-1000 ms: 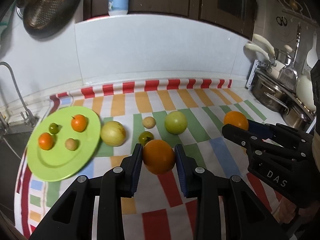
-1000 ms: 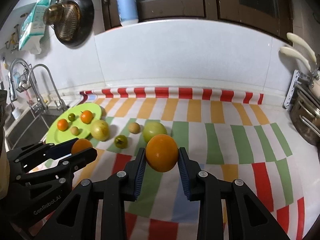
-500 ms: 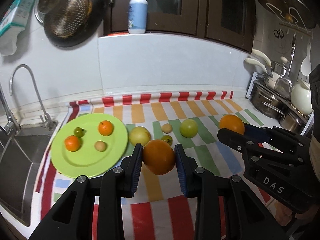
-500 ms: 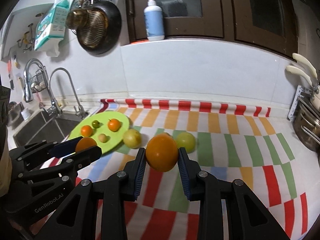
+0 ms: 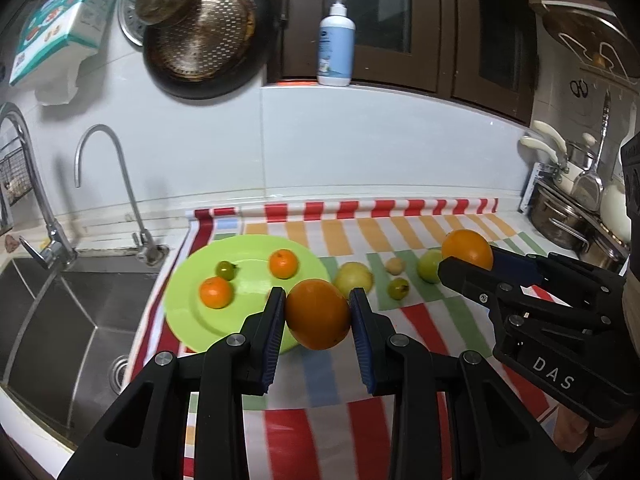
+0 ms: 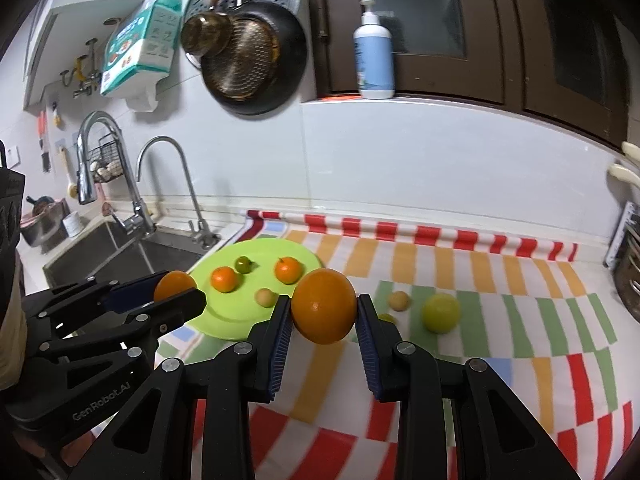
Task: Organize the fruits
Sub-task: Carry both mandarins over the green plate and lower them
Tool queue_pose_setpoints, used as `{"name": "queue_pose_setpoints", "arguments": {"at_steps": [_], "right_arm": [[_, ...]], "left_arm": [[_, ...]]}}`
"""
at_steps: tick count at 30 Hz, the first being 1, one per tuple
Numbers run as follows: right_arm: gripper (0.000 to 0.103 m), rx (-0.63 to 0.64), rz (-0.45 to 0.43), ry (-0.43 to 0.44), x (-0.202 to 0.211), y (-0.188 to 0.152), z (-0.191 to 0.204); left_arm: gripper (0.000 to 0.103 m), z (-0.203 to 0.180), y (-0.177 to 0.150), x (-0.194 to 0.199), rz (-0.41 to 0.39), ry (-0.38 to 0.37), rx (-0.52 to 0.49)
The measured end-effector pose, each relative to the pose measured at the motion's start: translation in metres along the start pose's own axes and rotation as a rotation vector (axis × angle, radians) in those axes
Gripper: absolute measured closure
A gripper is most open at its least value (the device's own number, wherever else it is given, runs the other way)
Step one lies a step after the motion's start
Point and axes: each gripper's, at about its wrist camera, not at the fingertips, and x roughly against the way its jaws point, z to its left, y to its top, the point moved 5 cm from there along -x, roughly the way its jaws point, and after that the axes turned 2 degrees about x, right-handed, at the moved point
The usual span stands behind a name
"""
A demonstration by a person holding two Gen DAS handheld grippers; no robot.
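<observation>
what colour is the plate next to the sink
Lime green. The plate shows best in the left wrist view, lying on the striped cloth.

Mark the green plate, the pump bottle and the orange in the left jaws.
green plate (image 5: 188, 312), left wrist view, bare left rim.
pump bottle (image 5: 336, 50), left wrist view, body.
orange (image 5: 318, 314), left wrist view, centre.
</observation>
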Motion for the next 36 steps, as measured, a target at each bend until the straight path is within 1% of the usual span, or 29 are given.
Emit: {"name": "queue_pose_setpoints", "arguments": {"at_steps": [6, 15, 24, 36], "right_arm": [[0.07, 0.016, 0.011, 0.029, -0.017, 0.005, 0.027], [0.07, 0.023, 0.042, 0.056, -0.047, 0.009, 0.057], [0.07, 0.037, 0.107, 0.06, -0.085, 0.003, 0.077], [0.07, 0.038, 0.213, 0.077, -0.14, -0.014, 0.086]], "left_arm": [[0.071, 0.027, 0.001, -0.003, 0.006, 0.017, -0.001], [0.071, 0.061, 0.001, -0.02, 0.032, 0.016, -0.021], [0.071, 0.093, -0.01, -0.058, 0.102, 0.005, -0.025], [0.071, 0.11, -0.022, -0.11, 0.179, -0.023, -0.062]]}}
